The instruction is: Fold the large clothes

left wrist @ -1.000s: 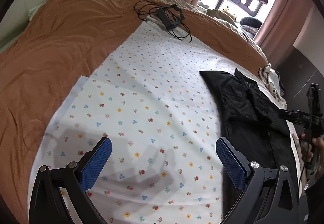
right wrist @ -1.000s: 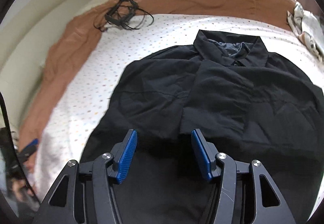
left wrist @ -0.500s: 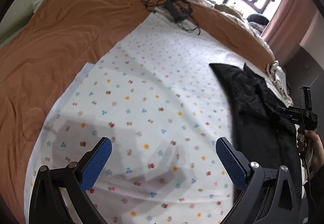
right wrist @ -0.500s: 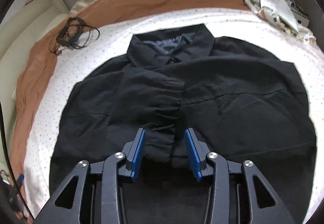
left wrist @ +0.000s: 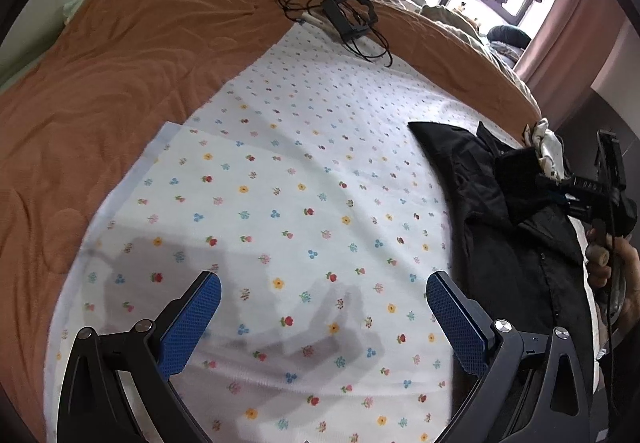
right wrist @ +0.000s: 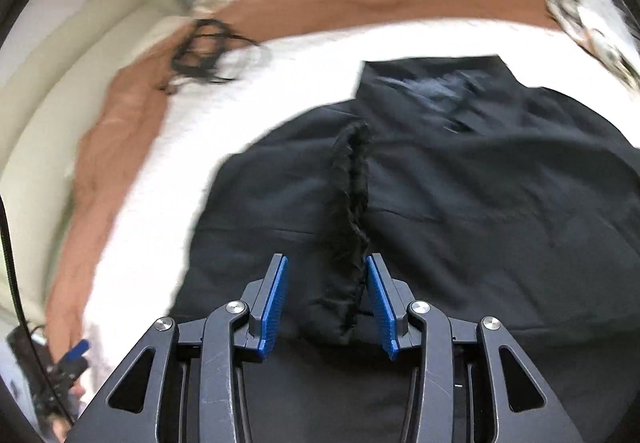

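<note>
While the left gripper [left wrist: 320,317] hangs spread wide, holding nothing, above the flower-print sheet [left wrist: 288,179], the black shirt [left wrist: 504,227] lies to its right. Right gripper [right wrist: 326,297]: jaws narrowed around a bunched black sleeve [right wrist: 348,211], pads not visibly pressing it; shirt collar [right wrist: 432,83] ahead. Cable bundle [left wrist: 344,17]: far ahead on orange blanket [left wrist: 120,75].

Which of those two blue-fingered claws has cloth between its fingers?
The right gripper: a bunched fold of the black shirt sits between its narrowed fingers. The left gripper gapes wide over the flowered sheet, holding nothing.
</note>
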Tool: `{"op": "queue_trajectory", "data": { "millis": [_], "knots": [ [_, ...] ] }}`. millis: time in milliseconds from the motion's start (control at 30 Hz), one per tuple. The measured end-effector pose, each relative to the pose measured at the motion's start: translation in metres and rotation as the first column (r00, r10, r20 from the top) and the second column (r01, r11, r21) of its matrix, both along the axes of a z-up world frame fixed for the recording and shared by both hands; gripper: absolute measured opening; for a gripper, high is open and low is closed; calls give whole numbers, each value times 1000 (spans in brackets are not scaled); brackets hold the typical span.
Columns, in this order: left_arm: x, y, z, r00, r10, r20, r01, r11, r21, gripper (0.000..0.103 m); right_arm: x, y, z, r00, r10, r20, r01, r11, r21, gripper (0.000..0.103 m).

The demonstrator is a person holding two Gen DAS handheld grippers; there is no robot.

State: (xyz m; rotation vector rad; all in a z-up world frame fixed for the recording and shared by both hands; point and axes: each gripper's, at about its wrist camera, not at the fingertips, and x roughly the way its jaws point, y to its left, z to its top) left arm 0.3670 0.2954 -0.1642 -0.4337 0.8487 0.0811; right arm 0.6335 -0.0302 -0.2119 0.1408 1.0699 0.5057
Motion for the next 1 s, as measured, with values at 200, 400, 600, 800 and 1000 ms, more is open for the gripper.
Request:
{"op": "queue_trajectory", "data": {
  "millis": [200,400,600,800,1000],
  "knots": [
    [-17,6,17,1000,28,9,-29,1000,10,103,-26,40,19,994,102,37,-102,995,5,42],
    [-26,-10,37,999,21,34,-22,999,29,100,-51,18,34,994,86,68,-81,994,-76,42],
    [-35,-40,69,997,2,80,-6,999,50,98,-76,-44,63,994,24,103,-12,994,-111,43],
    [-41,-83,98,993,-32,110,23,996,89,98,-111,-105,90,988,-16,151,36,991,-130,57],
    [-49,-122,116,990,-67,126,51,991,127,98,-146,-159,111,978,-59,199,89,986,-141,73]
  ]
}}
